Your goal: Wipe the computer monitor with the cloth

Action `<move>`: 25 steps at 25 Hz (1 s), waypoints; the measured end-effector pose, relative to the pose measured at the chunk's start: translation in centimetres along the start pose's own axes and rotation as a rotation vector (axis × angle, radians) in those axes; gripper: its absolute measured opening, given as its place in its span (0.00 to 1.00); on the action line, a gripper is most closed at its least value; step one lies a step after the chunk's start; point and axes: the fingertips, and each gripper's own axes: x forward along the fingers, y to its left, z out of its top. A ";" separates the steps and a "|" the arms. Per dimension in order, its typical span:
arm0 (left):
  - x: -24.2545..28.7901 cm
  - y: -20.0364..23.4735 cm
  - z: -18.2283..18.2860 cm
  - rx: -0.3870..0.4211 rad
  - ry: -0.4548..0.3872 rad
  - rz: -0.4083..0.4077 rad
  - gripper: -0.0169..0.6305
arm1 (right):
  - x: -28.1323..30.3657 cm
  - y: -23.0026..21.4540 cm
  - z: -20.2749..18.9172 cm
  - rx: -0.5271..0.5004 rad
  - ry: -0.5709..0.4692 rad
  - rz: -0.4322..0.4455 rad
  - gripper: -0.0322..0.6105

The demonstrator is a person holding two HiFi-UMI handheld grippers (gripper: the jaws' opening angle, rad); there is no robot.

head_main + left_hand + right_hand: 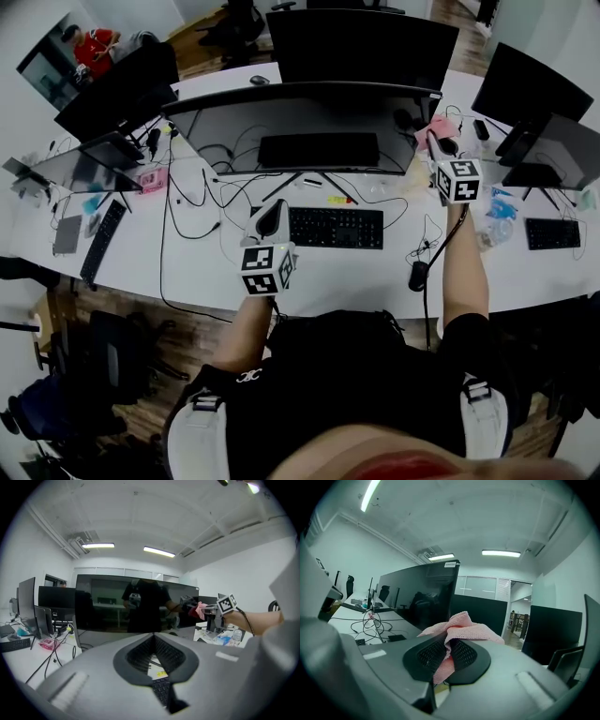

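- Closest to the head camera was the person's dark-clad torso point(375, 366), with both arms reaching forward over a white desk point(187, 272).
- On the person's left, the left gripper point(153, 638) hung low over the desk, near the left end of a black keyboard point(336, 228). Its jaws were pressed together at the tips with nothing between them, so it took no part in the wiping.
- On the right, the right gripper point(447, 649) was held higher and further forward. Its jaws were clamped on a bunched pink cloth point(464, 627), most of which spilled out above the tips.
- Behind the keyboard stood a wide, dark, curved monitor point(234, 131), upright on its stand. Its screen was off and mirrored the person.
- The cloth sat at the monitor's right end, near the upper corner. No view showed whether it touched the glass.
- As for progress, the cloth was already gripped and at the screen, so the getting-ready part looked done.
- No streaks, damp patches or cleaned bands showed on the glass, so nothing told how much had been wiped.
- With the cloth at one end, nearly the whole width of the screen stretching away to the left probably remained to be covered.
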 end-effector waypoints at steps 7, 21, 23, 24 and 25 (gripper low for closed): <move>-0.1 0.5 0.2 -0.002 -0.006 0.009 0.10 | 0.4 1.1 -2.9 0.008 0.049 0.020 0.07; -0.3 0.3 -0.1 -0.007 -0.005 0.012 0.10 | 1.5 2.6 -10.2 0.025 0.174 0.057 0.07; -0.4 0.5 -0.1 -0.009 -0.005 0.016 0.10 | 1.9 2.7 -11.2 0.026 0.193 0.059 0.07; -0.4 0.7 -0.1 -0.009 -0.005 0.019 0.10 | 2.1 2.8 -11.6 0.026 0.201 0.061 0.07; -0.5 0.8 -0.1 -0.008 -0.003 0.022 0.10 | 2.3 2.8 -12.0 0.027 0.210 0.062 0.07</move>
